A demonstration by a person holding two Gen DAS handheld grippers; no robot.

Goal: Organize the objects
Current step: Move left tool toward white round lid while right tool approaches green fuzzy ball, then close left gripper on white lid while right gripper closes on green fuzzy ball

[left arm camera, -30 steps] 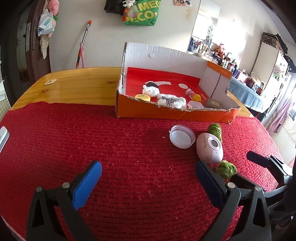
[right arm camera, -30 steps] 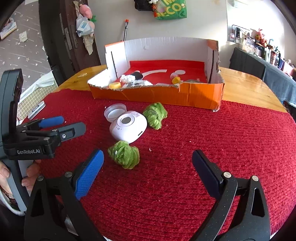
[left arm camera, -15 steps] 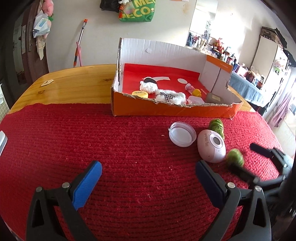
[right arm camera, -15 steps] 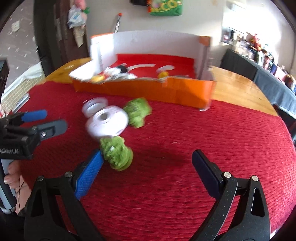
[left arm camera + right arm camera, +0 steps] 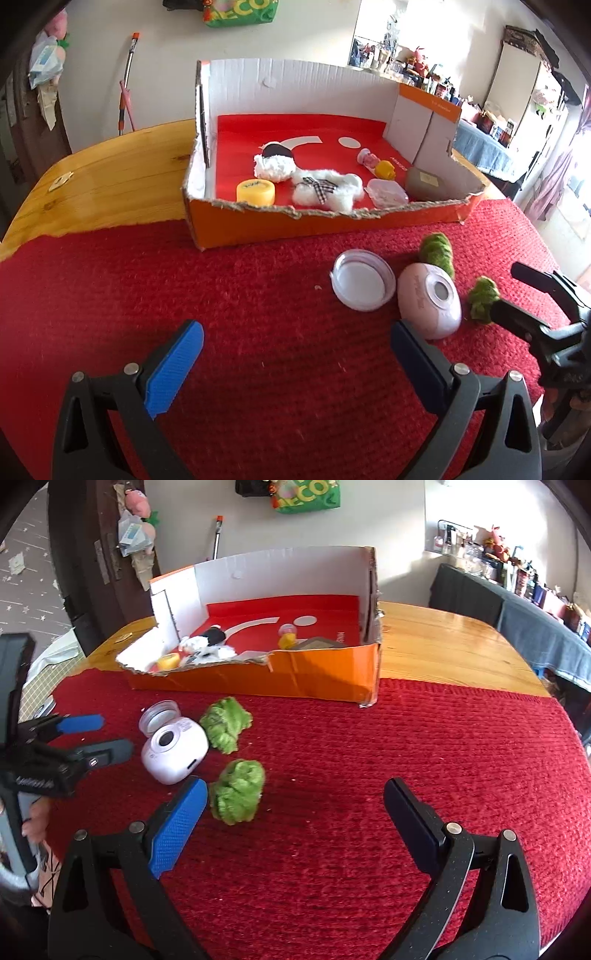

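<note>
Now both grippers hang spread wide over the red woven cloth (image 5: 406, 738). Right gripper (image 5: 295, 805) flanks a fuzzy green plush clump (image 5: 238, 790); left gripper (image 5: 297, 345) grips nothing beside the white rounded plastic gadget (image 5: 428, 302).

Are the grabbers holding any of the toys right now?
No, nothing is held. The left gripper and right gripper are both open above the red cloth; the nearer fuzzy green ball lies loose beside the right one's blue finger.

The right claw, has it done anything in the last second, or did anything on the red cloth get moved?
The right claw has come forward and left toward the near green puff; its blue finger now sits right beside it. It is open and has not gripped anything. The left claw is open too and has crept closer to the box. The puffs, white gadget and lid lie where they were.
</note>
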